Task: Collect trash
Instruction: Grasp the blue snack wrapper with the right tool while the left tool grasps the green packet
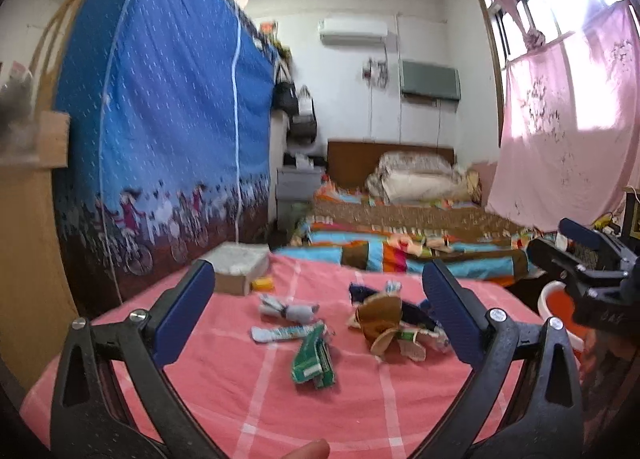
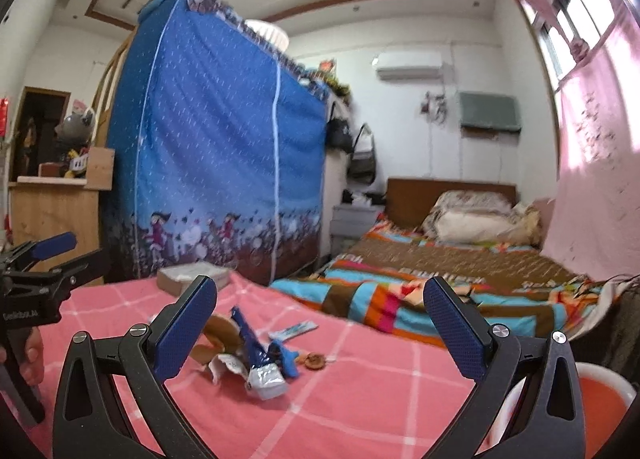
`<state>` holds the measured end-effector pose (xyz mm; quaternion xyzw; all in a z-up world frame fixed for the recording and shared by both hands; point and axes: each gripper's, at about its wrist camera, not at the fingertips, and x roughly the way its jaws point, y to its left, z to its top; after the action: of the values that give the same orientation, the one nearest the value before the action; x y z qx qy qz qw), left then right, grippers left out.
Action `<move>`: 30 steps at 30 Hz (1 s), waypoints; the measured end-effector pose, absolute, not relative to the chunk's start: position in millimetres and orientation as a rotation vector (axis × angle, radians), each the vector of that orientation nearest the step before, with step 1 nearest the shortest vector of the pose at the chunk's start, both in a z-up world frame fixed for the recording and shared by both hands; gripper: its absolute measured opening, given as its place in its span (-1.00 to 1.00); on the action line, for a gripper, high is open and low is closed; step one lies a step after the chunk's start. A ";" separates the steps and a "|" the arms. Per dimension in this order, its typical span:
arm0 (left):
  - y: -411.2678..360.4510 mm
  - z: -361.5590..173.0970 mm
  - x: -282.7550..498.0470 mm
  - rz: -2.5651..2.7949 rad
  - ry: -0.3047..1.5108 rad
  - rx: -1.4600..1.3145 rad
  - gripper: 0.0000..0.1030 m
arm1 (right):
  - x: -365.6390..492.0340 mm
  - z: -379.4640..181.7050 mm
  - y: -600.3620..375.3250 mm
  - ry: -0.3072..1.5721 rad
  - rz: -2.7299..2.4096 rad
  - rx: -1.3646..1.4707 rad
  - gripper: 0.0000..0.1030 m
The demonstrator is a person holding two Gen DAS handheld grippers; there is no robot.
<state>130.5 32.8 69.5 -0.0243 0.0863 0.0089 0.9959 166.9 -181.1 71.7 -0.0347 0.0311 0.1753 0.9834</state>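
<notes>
Left gripper [image 1: 318, 307] and right gripper [image 2: 320, 313], each seen from its own wrist camera with its blue-padded jaws spread wide and nothing between them, above a pink checked cloth [image 1: 248, 391] that covers a table. Each view also catches the other gripper at its edge: the right one at the right margin of the left view, the left one at the left margin of the right view, where part of the hand [image 2: 34, 355] that holds it shows.

Trash lies loose on the cloth ahead of both grippers. Nearest in the left view, a green wrapper [image 1: 313, 357]; beyond it, a flat white-and-green packet [image 1: 280, 333] and a crumpled grey wrapper [image 1: 286, 309]; to their right, a heap of brown paper cups and dark blue wrappers [image 1: 386, 321]. The right view shows the heap from its other side, with a silver-white packet [image 2: 266, 377] nearest and a small round brown piece [image 2: 314, 361] just beside the heap; the green wrapper is not visible there.

Container: a white-rimmed bin with orange inside [image 2: 596, 395] stands past the cloth's right edge, low in the right view and partly hidden behind the right gripper in the left view; its contents cannot be made out.

Farther along the cloth, a flat cardboard box [image 1: 236, 265] with a small orange item [image 1: 262, 283] beside it. Behind: a blue fabric wardrobe [image 2: 224, 163], a bed with a striped quilt [image 2: 436, 279], pink curtains [image 1: 568, 127]
</notes>
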 end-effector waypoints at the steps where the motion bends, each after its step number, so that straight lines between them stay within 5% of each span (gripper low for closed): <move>1: 30.1 67.1 134.9 0.013 0.200 -0.045 0.99 | 170.3 70.7 -181.5 0.076 0.360 -0.069 1.00; 9: 26.2 42.4 179.8 -0.017 0.482 -0.055 0.39 | 212.0 43.8 -172.0 0.352 0.438 -0.036 0.16; 23: 33.2 16.4 204.7 -0.026 0.748 -0.137 -0.37 | 234.0 13.3 -149.9 0.589 0.547 -0.051 -0.26; 30: 35.6 20.5 197.4 -0.006 0.727 -0.159 -0.77 | 236.4 9.0 -150.9 0.617 0.569 -0.027 -0.43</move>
<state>197.4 35.6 20.5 -0.0777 0.3553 -0.0031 0.9315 236.4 -150.9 9.0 -0.0132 0.2997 0.2762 0.9131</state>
